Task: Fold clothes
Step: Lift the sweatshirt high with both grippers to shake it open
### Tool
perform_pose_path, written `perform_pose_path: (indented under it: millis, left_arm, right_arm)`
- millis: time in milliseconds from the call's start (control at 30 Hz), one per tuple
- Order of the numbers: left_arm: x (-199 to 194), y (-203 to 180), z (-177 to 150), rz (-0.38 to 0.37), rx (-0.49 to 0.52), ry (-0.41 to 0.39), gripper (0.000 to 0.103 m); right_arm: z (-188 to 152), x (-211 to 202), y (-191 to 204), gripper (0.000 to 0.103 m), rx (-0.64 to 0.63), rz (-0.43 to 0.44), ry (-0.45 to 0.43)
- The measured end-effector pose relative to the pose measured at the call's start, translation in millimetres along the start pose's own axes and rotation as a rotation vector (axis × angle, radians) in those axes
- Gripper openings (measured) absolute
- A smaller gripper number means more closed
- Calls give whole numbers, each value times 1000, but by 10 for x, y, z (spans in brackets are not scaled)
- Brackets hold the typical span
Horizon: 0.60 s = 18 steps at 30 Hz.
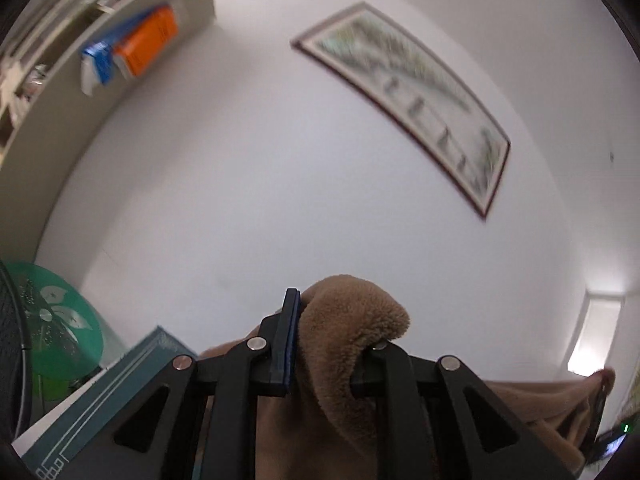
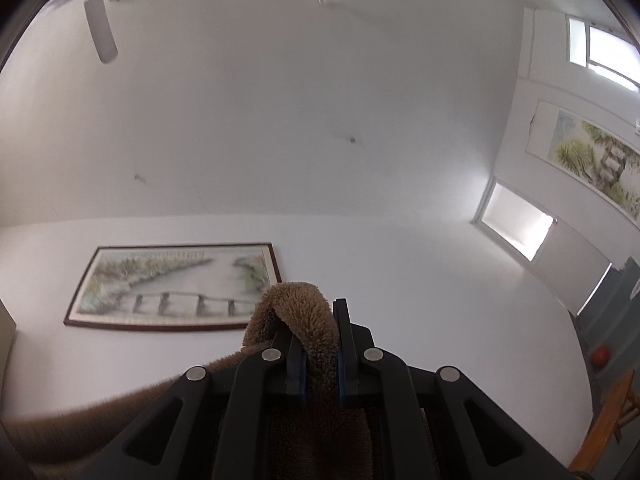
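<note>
A brown fleece garment [image 1: 348, 332] is pinched in my left gripper [image 1: 332, 320], which is raised and points up at the white wall. Its fabric bulges over the right finger and hangs down below. The cloth stretches right to a far corner [image 1: 600, 384] held by the other gripper. In the right wrist view my right gripper [image 2: 320, 344] is shut on a folded edge of the same brown fleece [image 2: 300, 304], which trails off to the lower left [image 2: 80, 412]. Both grippers hold the garment up in the air.
A framed landscape painting [image 1: 412, 96] hangs on the white wall; it also shows in the right wrist view [image 2: 172, 288]. A shelf with orange and blue boxes [image 1: 136, 48] is upper left. A green fan [image 1: 52, 320] and teal box [image 1: 112, 392] sit lower left. A ceiling fan [image 2: 100, 12] is overhead.
</note>
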<state>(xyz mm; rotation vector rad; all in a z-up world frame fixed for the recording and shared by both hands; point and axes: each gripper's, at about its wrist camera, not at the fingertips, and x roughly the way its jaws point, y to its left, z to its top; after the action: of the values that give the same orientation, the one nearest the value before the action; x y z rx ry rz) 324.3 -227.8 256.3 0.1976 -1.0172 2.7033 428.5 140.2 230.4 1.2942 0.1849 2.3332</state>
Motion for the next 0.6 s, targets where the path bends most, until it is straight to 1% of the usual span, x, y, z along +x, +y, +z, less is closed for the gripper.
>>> perform_pose_path:
  millis: [33, 100, 200, 233, 300, 400, 467, 567, 600]
  left_arm:
    - [-106, -1, 46, -2, -11, -36, 19]
    - [-294, -64, 146, 5, 7, -94, 21]
    - [-498, -185, 223, 27, 62, -142, 21]
    - [-528, -211, 211, 32, 75, -142, 21]
    - [-392, -308, 95, 36, 82, -120, 22]
    - [-311, -300, -1, 65, 80, -84, 25]
    - [-287, -239, -89, 97, 74, -60, 28]
    - [-216, -69, -203, 147, 63, -11, 28]
    - [-170, -11, -235, 163, 59, 8, 28]
  right_arm:
    - [37, -27, 4, 10, -6, 2, -12]
    - [108, -127, 22, 10, -24, 1, -42]
    - [198, -279, 23, 10, -39, -3, -72]
    - [211, -307, 12, 10, -39, -5, -75]
    - [238, -412, -34, 10, -39, -12, -73]
    - [210, -506, -96, 10, -46, -3, -29]
    - [132, -605, -130, 10, -68, 9, 17]
    - [-51, -617, -130, 10, -100, 21, 99]
    - [-157, -576, -132, 10, -108, 24, 139]
